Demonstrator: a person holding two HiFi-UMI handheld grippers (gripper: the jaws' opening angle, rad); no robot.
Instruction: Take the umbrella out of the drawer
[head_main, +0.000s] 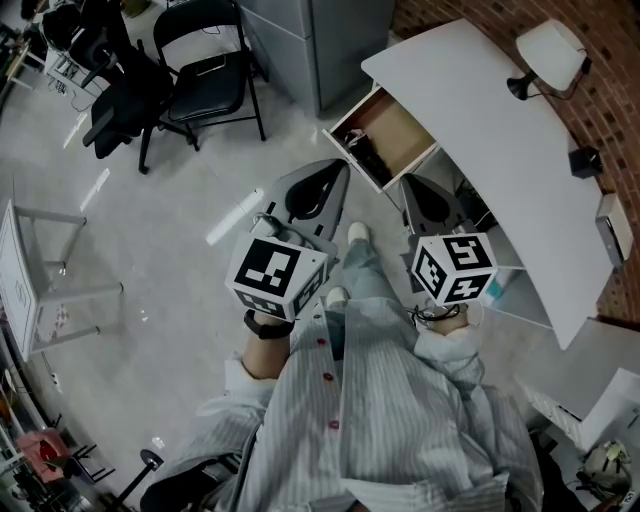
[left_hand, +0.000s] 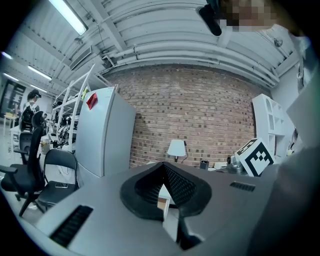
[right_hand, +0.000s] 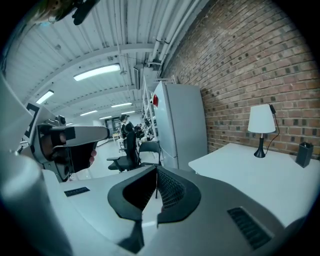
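White curved-front desk (head_main: 500, 170), light wooden drawer (head_main: 392, 135) pulled out beneath it. On top, well apart: white-shaded table lamp on a black stem (head_main: 548, 52), small black box (head_main: 585, 161), flat white box (head_main: 613, 226) near the edge. On the pale glossy floor (head_main: 150, 240): black folding chair (head_main: 205, 75), black office chair (head_main: 112, 105)

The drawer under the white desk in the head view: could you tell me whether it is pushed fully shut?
No, the drawer stands pulled out from under the white desk, with its wooden bottom showing.
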